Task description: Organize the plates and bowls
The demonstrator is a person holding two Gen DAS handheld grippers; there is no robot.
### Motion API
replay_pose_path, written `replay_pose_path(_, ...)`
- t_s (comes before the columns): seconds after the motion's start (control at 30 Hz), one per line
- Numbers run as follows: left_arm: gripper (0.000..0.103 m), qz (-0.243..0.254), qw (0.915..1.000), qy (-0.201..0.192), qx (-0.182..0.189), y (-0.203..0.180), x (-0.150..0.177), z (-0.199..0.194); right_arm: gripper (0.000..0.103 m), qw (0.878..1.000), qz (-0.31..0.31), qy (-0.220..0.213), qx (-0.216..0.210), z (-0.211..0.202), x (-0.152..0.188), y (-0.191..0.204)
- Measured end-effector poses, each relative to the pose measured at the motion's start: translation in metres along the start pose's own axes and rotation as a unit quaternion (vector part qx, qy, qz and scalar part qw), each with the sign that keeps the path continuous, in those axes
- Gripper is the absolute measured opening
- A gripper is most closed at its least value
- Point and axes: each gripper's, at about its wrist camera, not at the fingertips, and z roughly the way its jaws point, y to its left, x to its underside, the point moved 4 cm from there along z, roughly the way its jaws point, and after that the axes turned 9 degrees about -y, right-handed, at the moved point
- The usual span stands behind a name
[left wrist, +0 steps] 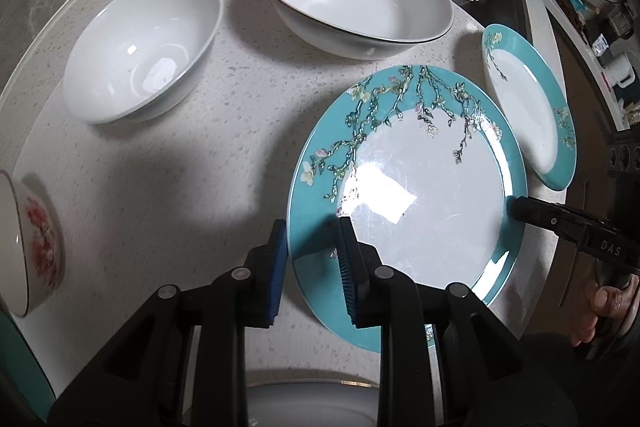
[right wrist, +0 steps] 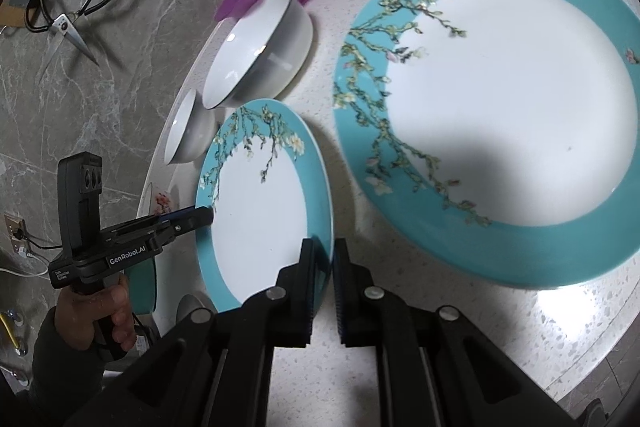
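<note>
Speckled tabletop [left wrist: 168, 187]: both claws, left [left wrist: 312, 267] and right [right wrist: 323, 283], pinch the small plate [right wrist: 260, 227]; uneven lifting could tip it into the larger plate [right wrist: 500, 99].

White lettering "GenRobot.AI" runs along the black body of the left gripper [right wrist: 206, 215], at eight o'clock in the right wrist view — a smaller label below it is too fine to read. "DAS" marks the right gripper [left wrist: 516, 205] at four o'clock, left wrist view.
</note>
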Motion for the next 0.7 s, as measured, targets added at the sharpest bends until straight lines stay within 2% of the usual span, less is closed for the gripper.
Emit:
replay_pose_path(0.23, 0.022, -0.023, 0.9996, -0.010, -0.011, 0.011, 0.020, -0.033, 0.011, 1.000, -0.019, 0.016, -0.015, -0.008, 0.003, 0.026)
replay_pose_path(0.4, 0.022, -0.051, 0.9982, -0.021, -0.024, 0.023, 0.048, -0.063, 0.011, 0.998, -0.042, 0.034, -0.030, -0.010, 0.010, 0.051)
replay_pose_path(0.53, 0.022, -0.079, 0.9957, -0.028, -0.040, 0.037, 0.083, -0.088, 0.011, 0.995, -0.070, 0.058, -0.046, -0.009, 0.030, 0.074)
replay_pose_path(0.7, 0.022, -0.116, 0.9909, -0.030, -0.061, 0.049, 0.143, -0.110, 0.011, 0.989, -0.101, 0.095, -0.056, 0.001, 0.063, 0.095)
